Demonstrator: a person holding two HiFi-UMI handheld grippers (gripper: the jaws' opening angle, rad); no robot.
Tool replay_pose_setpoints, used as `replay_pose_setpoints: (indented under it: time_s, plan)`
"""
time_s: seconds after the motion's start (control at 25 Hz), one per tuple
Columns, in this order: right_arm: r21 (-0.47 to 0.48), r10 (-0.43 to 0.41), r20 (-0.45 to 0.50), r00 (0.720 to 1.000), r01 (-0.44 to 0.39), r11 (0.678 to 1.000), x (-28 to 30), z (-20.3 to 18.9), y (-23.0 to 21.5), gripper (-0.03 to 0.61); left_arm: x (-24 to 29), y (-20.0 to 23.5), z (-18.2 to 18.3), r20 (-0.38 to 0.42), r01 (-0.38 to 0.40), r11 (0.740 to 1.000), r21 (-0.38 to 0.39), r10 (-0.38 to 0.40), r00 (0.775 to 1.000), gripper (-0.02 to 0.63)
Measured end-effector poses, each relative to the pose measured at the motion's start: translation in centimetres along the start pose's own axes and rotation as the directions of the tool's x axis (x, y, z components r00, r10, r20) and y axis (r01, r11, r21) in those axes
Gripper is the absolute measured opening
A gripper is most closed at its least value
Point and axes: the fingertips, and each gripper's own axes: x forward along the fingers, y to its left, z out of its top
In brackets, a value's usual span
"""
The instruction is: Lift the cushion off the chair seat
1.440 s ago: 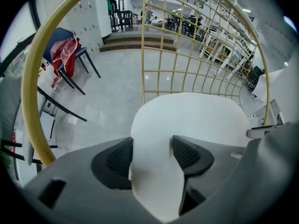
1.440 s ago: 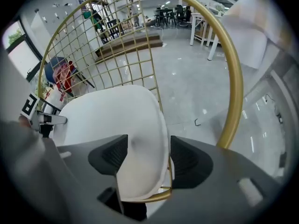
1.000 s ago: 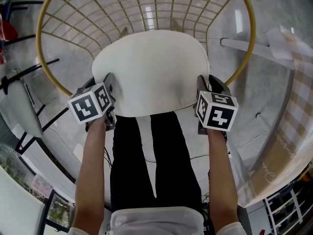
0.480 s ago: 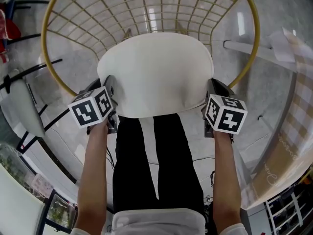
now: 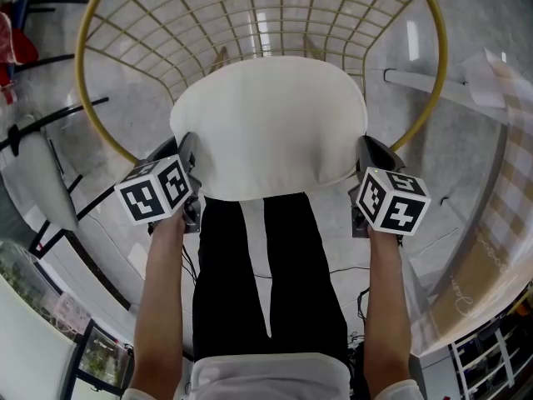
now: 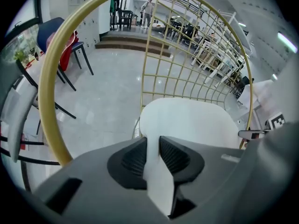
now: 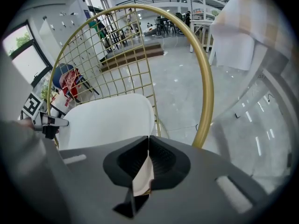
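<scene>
Now the cushion [image 5: 268, 123] rests on the wire chair [image 5: 93, 107]. The left gripper [image 6: 153, 143] has just been closing its fingers [image 6: 175, 158] onto its 8 o'clock edge, and the right gripper [image 7: 148, 141] pinches the 4 o'clock edge tight.

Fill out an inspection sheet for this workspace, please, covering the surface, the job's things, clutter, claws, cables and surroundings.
Surface: glossy grey floor; the chair seat is hidden under the cushion.
Job's things: white cushion lies in the gold wire chair.
Clutter: nothing seen on the cushion.
Grippers: left claw has just been closing and pinches the cushion's near-left edge; right claw is shut on its near-right edge.
Cables: thin dark cable on the floor beside the person's legs.
Surroundings: blue chair; table with checked cloth.
</scene>
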Motion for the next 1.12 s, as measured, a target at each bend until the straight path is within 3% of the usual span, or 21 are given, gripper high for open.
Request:
replay_pose_setpoints:
  time_s: [0.64, 1.12]
  plan:
    - [0.009, 0.042, 0.017, 0.999, -0.042, 0.999, -3.0, 0.4, 1.3, 0.014, -3.2, -0.3, 0.0, 0.004, 0.025, 1.000, 0.006, -0.025, 1.000, 0.080]
    - [-0.011, 0.050, 0.040, 0.998, -0.049, 0.999, -5.9, 1.3, 2.4, 0.014, -6.1, -0.6, 0.3, 0.028, 0.043, 0.998, -0.036, -0.042, 0.999, 0.074]
